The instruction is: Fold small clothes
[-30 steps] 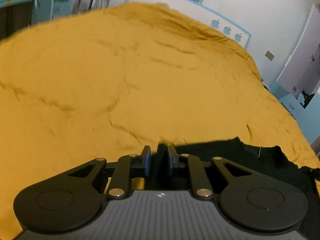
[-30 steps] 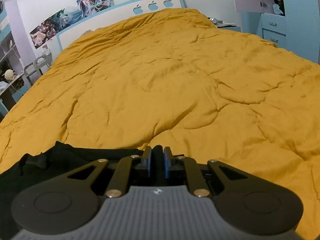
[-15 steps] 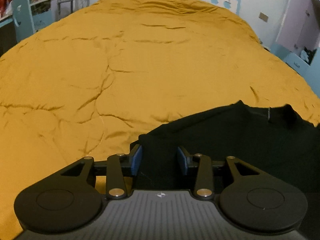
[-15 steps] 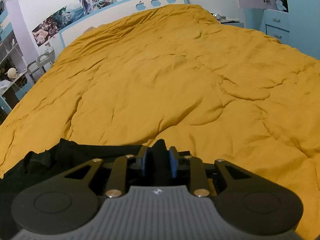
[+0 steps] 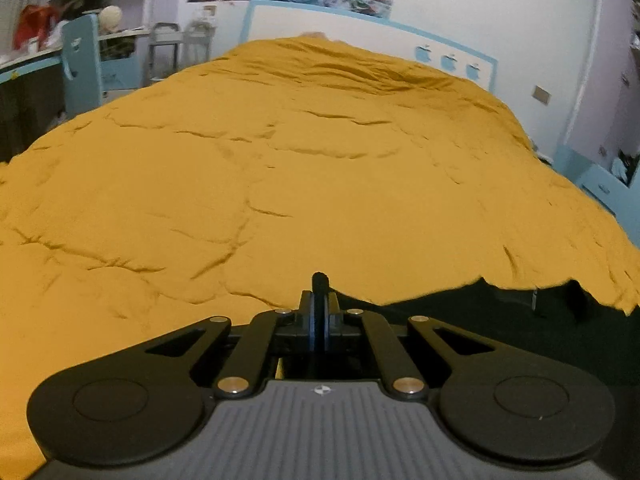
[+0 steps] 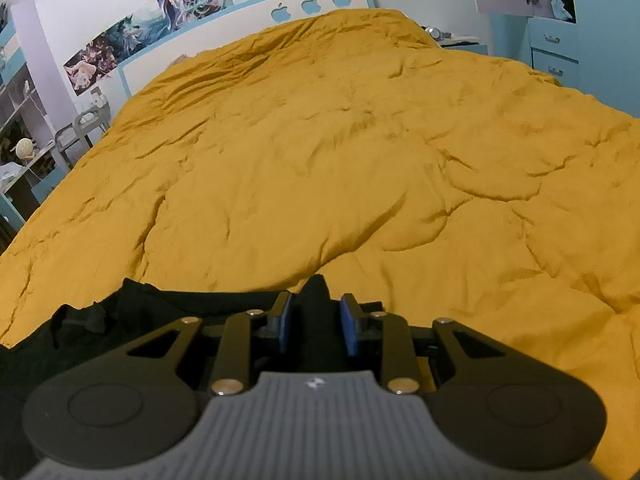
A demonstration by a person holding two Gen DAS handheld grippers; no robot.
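A black garment (image 5: 500, 320) lies on the near edge of the orange duvet (image 5: 320, 160). My left gripper (image 5: 319, 312) is shut on its left end, and a small tuft of black cloth sticks up past the fingertips. In the right wrist view the black garment (image 6: 152, 308) stretches off to the left. My right gripper (image 6: 316, 316) holds its right end. The blue pads (image 6: 285, 322) stand a little apart, and a thick fold of cloth fills the gap and peaks above them.
The duvet covers the whole bed up to a white and blue headboard (image 6: 240, 24). A blue chair and shelves (image 5: 80, 60) stand off the bed's left side. Blue drawers (image 6: 556, 52) stand at its right.
My left gripper opened over the garment's corner, then shut on it and lifted slightly. The right gripper's pads moved wider apart, with the black fold still between them.
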